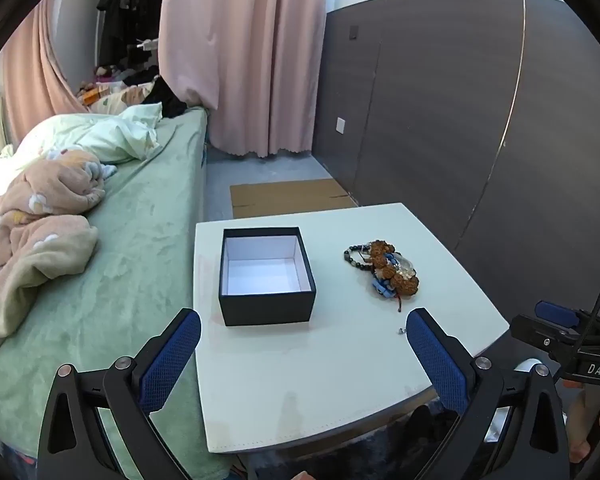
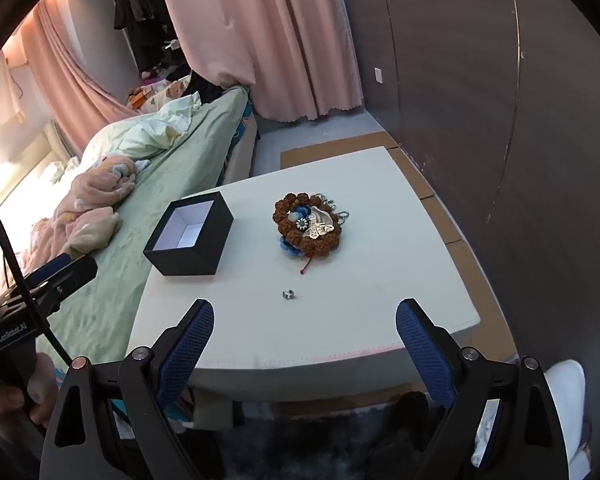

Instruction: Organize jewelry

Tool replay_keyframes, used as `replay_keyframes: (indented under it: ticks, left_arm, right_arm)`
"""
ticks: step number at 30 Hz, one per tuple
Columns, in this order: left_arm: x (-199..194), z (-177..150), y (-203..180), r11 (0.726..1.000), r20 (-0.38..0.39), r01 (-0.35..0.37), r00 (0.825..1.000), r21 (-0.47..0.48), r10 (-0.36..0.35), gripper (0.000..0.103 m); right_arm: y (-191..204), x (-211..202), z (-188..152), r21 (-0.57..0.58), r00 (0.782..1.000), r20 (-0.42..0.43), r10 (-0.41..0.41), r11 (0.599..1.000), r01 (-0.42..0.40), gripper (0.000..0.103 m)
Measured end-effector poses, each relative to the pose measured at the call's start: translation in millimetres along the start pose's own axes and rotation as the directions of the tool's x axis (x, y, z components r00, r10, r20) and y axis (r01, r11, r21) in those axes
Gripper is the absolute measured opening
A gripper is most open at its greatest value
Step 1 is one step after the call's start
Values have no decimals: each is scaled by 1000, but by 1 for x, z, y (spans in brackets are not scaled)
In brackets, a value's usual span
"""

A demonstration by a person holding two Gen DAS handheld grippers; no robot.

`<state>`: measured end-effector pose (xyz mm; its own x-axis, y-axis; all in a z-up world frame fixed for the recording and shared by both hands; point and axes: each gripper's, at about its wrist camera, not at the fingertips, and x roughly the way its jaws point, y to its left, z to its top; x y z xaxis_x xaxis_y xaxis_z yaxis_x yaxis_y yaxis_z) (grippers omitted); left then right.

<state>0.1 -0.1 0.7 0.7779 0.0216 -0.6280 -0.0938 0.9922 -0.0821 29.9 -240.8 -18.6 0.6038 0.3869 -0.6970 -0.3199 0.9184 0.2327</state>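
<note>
A black box (image 1: 266,276) with a white, empty inside stands open on the white table (image 1: 320,380); it also shows in the right wrist view (image 2: 190,240). A pile of jewelry (image 1: 388,268), with brown bead bracelets, blue beads and a dark bead strand, lies to the box's right; it also shows in the right wrist view (image 2: 308,226). A small silver ring (image 2: 288,294) lies nearer the front edge. My left gripper (image 1: 303,354) is open and empty, low before the box. My right gripper (image 2: 305,342) is open and empty, just short of the ring.
A bed with green sheet (image 1: 132,240) and crumpled blankets (image 1: 36,224) touches the table's left side. Cardboard (image 1: 288,198) lies on the floor behind the table. A dark panelled wall (image 1: 440,120) runs along the right. Pink curtains (image 1: 240,56) hang at the back.
</note>
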Motion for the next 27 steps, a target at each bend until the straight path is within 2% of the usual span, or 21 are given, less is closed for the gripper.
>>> replay_keyframes:
  ticks: [2, 6, 12, 27]
  left_arm:
    - [3, -2, -4, 1000, 6, -10, 1000, 12, 10, 103]
    - [1, -1, 4, 999, 4, 35, 999, -34, -35, 103]
    - [-7, 6, 9, 998, 18, 42, 999, -55, -42, 103]
    - [-14, 4, 1, 997, 42, 73, 997, -40, -71, 103]
  right_arm:
    - [1, -1, -1, 4, 1000, 9, -3, 1000, 3, 93]
    - [1, 2, 0, 5, 1000, 6, -5, 1000, 5, 93]
    - [0, 1, 2, 4, 1000, 14, -11, 1000, 11, 93]
    - [-1, -4, 2, 0, 1000, 24, -8, 1000, 8, 93]
